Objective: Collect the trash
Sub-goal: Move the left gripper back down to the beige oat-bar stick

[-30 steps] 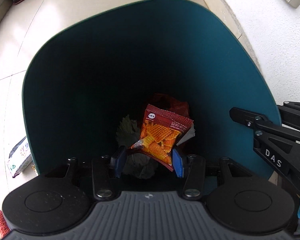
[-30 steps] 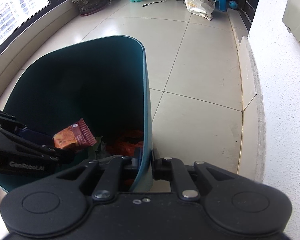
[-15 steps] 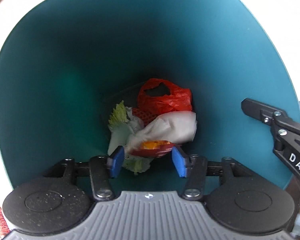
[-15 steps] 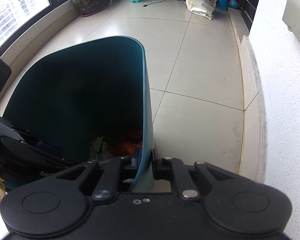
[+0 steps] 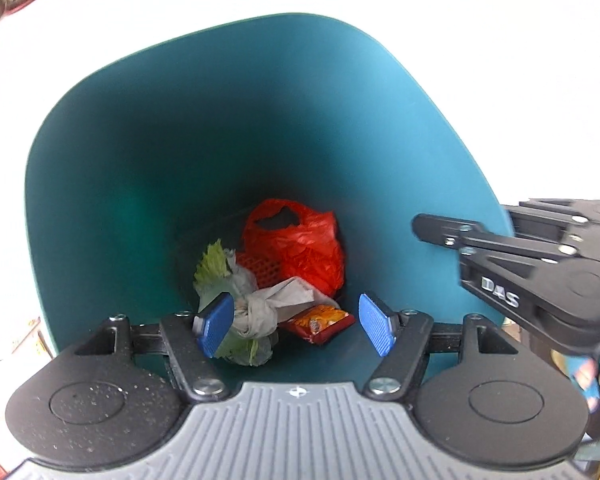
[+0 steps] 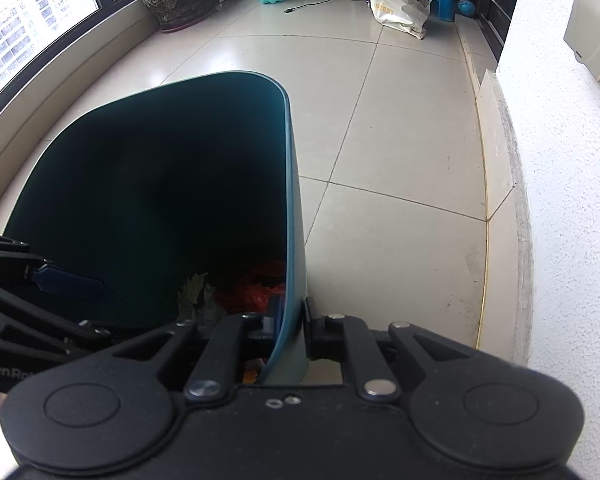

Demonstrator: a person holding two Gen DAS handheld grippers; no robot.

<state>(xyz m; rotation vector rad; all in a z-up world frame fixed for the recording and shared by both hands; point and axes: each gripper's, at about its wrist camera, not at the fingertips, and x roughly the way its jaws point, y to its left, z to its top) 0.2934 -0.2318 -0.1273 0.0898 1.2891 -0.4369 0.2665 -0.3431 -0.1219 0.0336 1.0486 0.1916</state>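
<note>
Snack packet [image 5: 318, 322] lies at the bottom of the teal bin [image 5: 140, 184], beside a knotted grey bag [image 5: 268, 306] and a red bag [image 5: 296, 244]. Left gripper [image 5: 296, 326] has just been opening, blue pads apart, nothing between them. Right gripper [image 6: 290, 324] is clamped on the bin's rim. Packet looks light, crinkly, slippery (pinch a sealed edge if retaking). Left view shows the contents; right view shows the rim grip and tiled floor [image 6: 400, 160], bin interior dark

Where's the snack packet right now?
Left wrist view: the snack packet lies at the bottom of the teal bin, right of the knotted grey bag, below the red bag.
</note>
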